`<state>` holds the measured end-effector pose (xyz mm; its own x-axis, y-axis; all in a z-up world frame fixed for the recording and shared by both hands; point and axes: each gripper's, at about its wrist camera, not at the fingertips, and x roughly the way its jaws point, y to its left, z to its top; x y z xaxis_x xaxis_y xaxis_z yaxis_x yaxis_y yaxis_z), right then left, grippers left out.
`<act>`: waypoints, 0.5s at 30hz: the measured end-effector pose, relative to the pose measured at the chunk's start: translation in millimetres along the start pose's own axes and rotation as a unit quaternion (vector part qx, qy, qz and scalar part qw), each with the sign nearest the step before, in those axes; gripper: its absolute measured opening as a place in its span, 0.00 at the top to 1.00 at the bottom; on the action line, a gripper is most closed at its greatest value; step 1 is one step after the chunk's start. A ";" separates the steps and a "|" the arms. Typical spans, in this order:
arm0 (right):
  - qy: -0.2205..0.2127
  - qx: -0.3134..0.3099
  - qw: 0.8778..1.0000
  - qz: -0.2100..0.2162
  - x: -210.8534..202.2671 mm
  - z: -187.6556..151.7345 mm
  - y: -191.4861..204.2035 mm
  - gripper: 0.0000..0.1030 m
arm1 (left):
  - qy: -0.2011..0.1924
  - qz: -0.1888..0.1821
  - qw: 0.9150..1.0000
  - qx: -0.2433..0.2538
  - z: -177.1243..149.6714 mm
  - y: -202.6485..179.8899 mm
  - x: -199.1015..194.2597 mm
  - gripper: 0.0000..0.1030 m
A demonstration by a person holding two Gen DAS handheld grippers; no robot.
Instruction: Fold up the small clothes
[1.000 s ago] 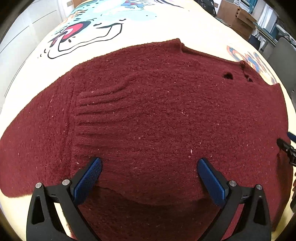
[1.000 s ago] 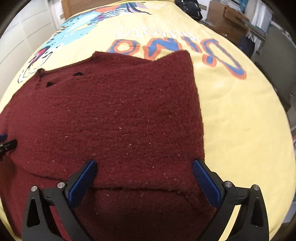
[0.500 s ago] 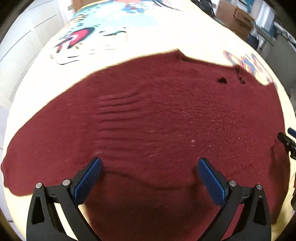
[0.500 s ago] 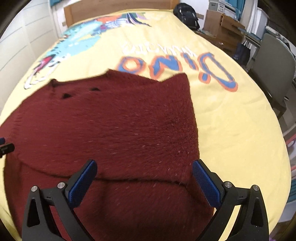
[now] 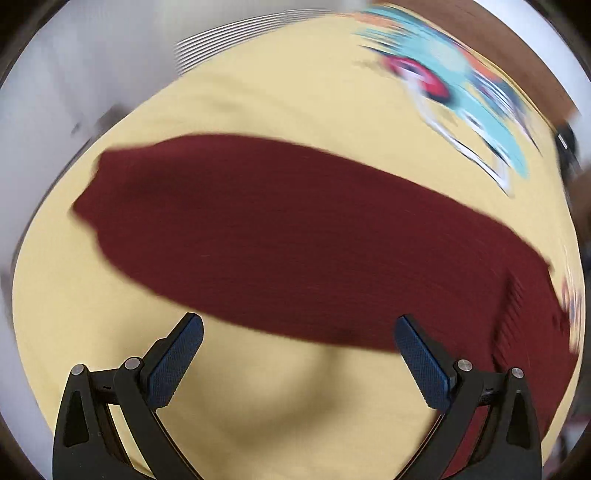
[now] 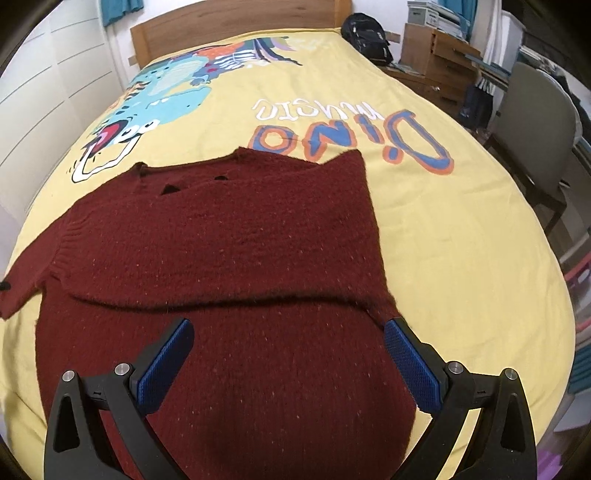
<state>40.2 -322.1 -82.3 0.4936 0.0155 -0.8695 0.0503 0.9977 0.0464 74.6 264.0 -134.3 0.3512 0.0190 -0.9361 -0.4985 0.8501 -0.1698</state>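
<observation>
A dark red knitted sweater [image 6: 229,266] lies on the yellow bedspread [image 6: 461,240], its top part folded down over the lower body, with the fold edge running across just ahead of my right gripper [image 6: 288,362]. That gripper is open and empty, above the lower body of the sweater. In the blurred left wrist view one sleeve of the sweater [image 5: 280,236] stretches out to the left over the bedspread [image 5: 258,398]. My left gripper [image 5: 299,354] is open and empty, over bare bedspread just short of the sleeve.
The bed has a dinosaur print [image 6: 166,99] and lettering [image 6: 351,136], and a wooden headboard [image 6: 236,26]. A grey chair [image 6: 535,122], a black bag [image 6: 365,37] and wooden shelves [image 6: 439,55] stand to the right of the bed. White wardrobe doors [image 6: 40,85] are at the left.
Both grippers have lifted and drawn back from the sweater. The left gripper has swung left, from over the sweater's body to beside its spread sleeve; its view is motion-blurred.
</observation>
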 end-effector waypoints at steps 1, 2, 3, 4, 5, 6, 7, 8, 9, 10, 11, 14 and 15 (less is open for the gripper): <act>0.002 0.000 1.000 -0.004 0.2 0.1 -1.3 0.00 | 0.003 0.001 1.000 -0.019 4.3 12.4 1.7 0.01; 0.004 0.002 1.000 -0.008 0.5 -0.8 -3.4 0.00 | 0.006 0.001 0.999 -0.039 9.5 25.9 4.4 0.01; 0.005 0.004 1.000 -0.010 0.7 -1.2 -4.8 0.00 | 0.009 0.002 0.998 -0.057 13.4 38.1 7.2 0.01; 0.007 0.006 1.000 -0.012 0.9 -1.4 -5.8 0.00 | 0.012 0.005 0.997 -0.074 17.3 48.9 10.2 0.01; 0.009 0.008 1.000 -0.013 1.4 -1.6 -7.1 0.00 | 0.015 0.006 0.996 -0.088 21.0 57.2 12.7 0.01; 0.010 0.010 1.000 -0.015 1.7 -1.6 -8.1 0.00 | 0.017 0.007 0.994 -0.104 25.4 65.2 14.7 0.01; 0.011 0.011 1.000 -0.018 2.3 -1.6 -8.5 0.00 | 0.020 0.009 0.993 -0.117 28.8 71.0 16.3 0.01; 0.012 0.012 1.000 -0.019 2.9 -1.6 -8.7 0.00 | 0.021 0.010 0.992 -0.127 32.4 75.8 18.6 0.01; 0.013 0.013 1.000 -0.020 3.9 -1.7 -9.0 0.00 | 0.023 0.012 0.991 -0.135 37.3 79.5 21.5 0.01; 0.014 0.013 1.000 -0.020 4.5 -1.9 -8.9 0.00 | 0.022 0.013 0.990 -0.138 40.9 81.9 24.8 0.01; 0.016 0.013 1.000 -0.020 5.2 -2.1 -8.6 0.00 | 0.023 0.012 0.990 -0.137 43.4 82.9 27.8 0.01; 0.017 0.009 1.000 -0.019 6.5 -2.6 -6.2 0.00 | 0.040 -0.002 0.990 -0.135 48.3 82.0 40.7 0.04; 0.017 0.007 1.000 -0.019 7.3 -2.4 -5.7 0.00 | 0.044 -0.008 0.990 -0.130 48.3 82.3 44.0 0.07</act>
<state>41.4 -327.5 -90.1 0.4606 -0.0203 -0.8874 0.0807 0.9966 0.0191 87.3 360.2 -174.6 0.2966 -0.0487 -0.9538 -0.6851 0.6849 -0.2481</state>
